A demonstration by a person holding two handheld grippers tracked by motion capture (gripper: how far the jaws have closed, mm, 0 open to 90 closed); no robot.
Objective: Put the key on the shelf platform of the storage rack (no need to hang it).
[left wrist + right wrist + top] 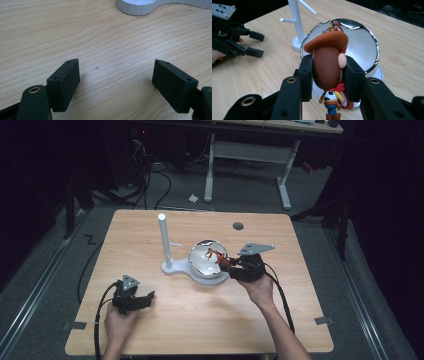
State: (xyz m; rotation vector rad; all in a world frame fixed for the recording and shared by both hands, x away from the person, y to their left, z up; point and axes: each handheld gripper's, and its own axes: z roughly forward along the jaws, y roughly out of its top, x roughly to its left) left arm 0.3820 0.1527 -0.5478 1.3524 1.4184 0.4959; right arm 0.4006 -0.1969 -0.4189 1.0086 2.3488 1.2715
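Gripping a cowboy figure (329,67) by its head, the right hand-held gripper (328,72) holds it just at the near-right rim of the shiny bowl (364,47). Likely next: hang its keyring on the white stand (165,242), left of the bowl. Keep the squeeze firm, lift clear of the rim, line the ring up with a peg. Left hand-held gripper (116,82) rests wide open, empty, low over the surface (105,42) at near left.

One wooden table (200,320) carries one white stand (165,245) with one upright post, one shiny bowl (202,257), one cowboy figure (329,72), and two grippers: left (148,298), right (226,263)
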